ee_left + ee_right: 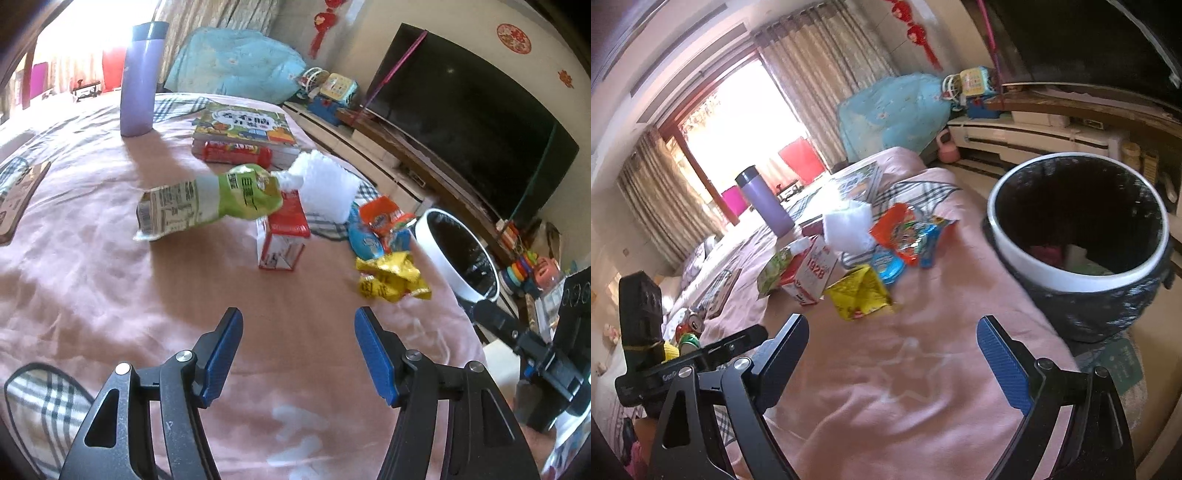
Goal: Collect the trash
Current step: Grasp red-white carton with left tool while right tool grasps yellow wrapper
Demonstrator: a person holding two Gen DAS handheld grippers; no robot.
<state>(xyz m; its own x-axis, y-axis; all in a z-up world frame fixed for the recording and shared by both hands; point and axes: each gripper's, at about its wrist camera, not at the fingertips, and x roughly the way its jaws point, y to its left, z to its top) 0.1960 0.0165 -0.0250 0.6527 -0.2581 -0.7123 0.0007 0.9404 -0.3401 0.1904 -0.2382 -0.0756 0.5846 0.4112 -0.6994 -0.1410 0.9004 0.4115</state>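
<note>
On my pink, softly rumpled bed cover [92, 295] I count, from left to right: one tall smooth lilac flask [140, 79] standing upright, one crinkled green pouch [207, 201] lying on its side with a white spout, one glossy picture book [245, 127] with one red cylindrical sweet tube [236, 152] against its near edge, one red-and-white carton [283, 236] standing (its corners sharp), one lump of white bubbly foam [325, 188], a loose heap of shiny orange and blue wrappers [384, 229], and one crumpled yellow foil packet [391, 280]. Past the bed's edge stands one round bin [1075, 243], white-rimmed, with a black liner. My left gripper [299, 356] hangs over bare cover, its ribbed blue pads spread, pinching nothing. My right gripper [892, 363] is likewise spread and empty, near the yellow packet.
</note>
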